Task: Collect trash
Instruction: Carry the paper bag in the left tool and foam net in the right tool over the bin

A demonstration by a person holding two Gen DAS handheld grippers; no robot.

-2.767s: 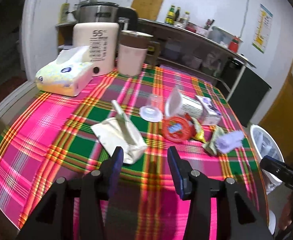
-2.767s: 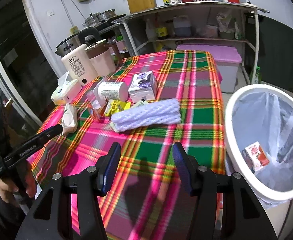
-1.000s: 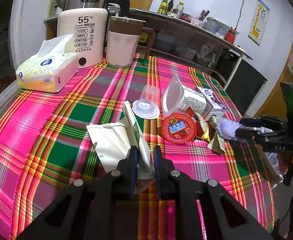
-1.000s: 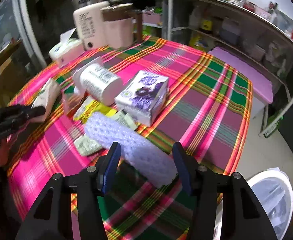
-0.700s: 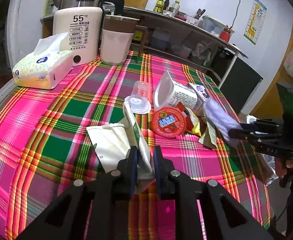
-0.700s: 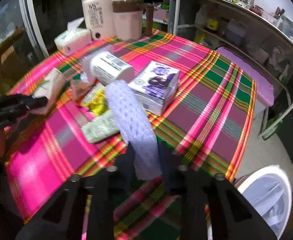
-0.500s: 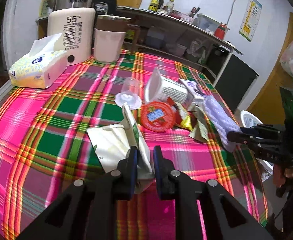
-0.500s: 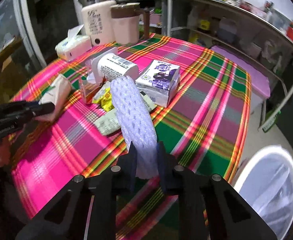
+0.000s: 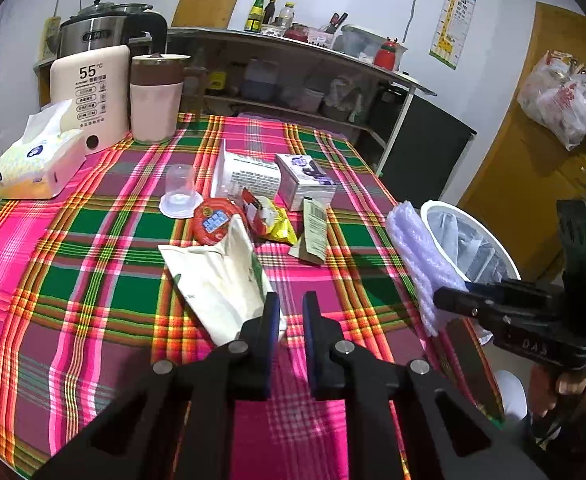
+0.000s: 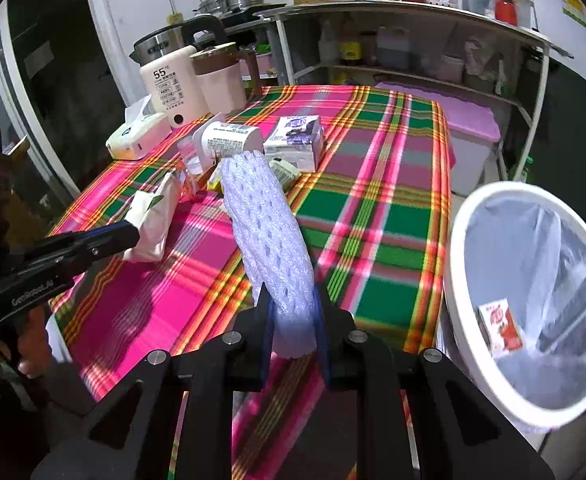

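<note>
step: carry to bin | right gripper fingers clamped on foam net | left gripper fingers closing on paper bag | advice: release only above the rim

foam net: lilac, raised, tilted | paper bag: cream, crumpled | bin: white, lined

Foam net sleeve: soft, dimpled, matt lilac. Plaid cloth on counter: woven, matt. Bin: smooth white plastic, thin translucent liner.
</note>
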